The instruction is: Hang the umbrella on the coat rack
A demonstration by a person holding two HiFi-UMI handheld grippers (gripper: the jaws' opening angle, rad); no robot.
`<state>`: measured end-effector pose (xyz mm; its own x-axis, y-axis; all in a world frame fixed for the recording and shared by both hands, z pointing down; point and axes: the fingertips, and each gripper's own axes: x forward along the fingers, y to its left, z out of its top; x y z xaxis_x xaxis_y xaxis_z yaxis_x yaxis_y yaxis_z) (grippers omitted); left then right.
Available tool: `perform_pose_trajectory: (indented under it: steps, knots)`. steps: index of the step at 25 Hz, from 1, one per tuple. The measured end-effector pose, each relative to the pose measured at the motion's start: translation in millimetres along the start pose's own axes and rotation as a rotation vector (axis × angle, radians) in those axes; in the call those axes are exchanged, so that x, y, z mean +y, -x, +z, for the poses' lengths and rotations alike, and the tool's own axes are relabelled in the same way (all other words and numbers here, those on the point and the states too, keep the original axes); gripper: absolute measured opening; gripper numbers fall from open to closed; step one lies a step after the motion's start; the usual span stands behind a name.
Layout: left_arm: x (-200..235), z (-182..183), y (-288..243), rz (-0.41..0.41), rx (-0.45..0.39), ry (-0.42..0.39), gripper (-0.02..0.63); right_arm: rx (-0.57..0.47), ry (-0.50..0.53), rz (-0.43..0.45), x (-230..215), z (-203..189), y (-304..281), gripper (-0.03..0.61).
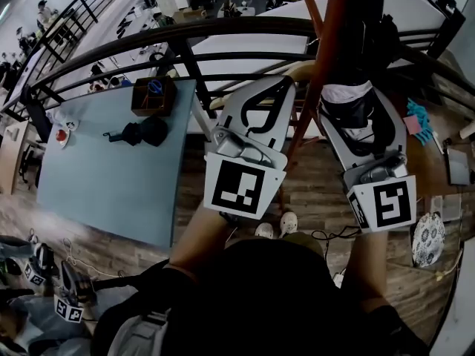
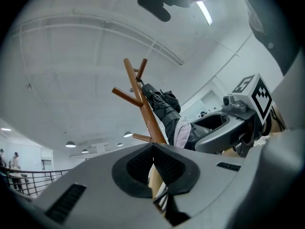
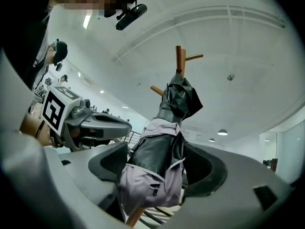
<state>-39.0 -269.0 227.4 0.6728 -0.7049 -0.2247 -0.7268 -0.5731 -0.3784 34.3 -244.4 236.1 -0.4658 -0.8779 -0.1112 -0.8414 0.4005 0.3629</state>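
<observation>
Umbrella (image 3: pixel 162 128) hangs folded against the coat rack (image 2: pixel 145 109), its top up near the rack's head. Right gripper (image 3: pixel 159 161) jaws are spread wide around its lower end, grip released, probably because the rack bears it. Left gripper (image 2: pixel 153 151) is clenched, empty.

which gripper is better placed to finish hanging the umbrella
Right. The umbrella stands between the open jaws of the right gripper, its top up at the coat rack, so it likely only needs to back away. The left gripper is shut and empty.
</observation>
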Motion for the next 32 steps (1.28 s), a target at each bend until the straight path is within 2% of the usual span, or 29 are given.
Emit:
perform_pose_trajectory:
  steps: [11, 18, 32]
  knots:
    - [1, -2, 0, -0.002, 0.003, -0.003, 0.012, -0.015, 0.005, 0.027, 7, 2, -1, 0.341]
    - [1, -7, 2, -0.007, 0.006, 0.005, 0.012, -0.03, -0.043, 0.073, 18, 1, -2, 0.34]
    - [-9, -16, 4, -0.041, 0.003, 0.015, 0.012, -0.017, -0.01, 0.058, 27, -2, 5, 0.339]
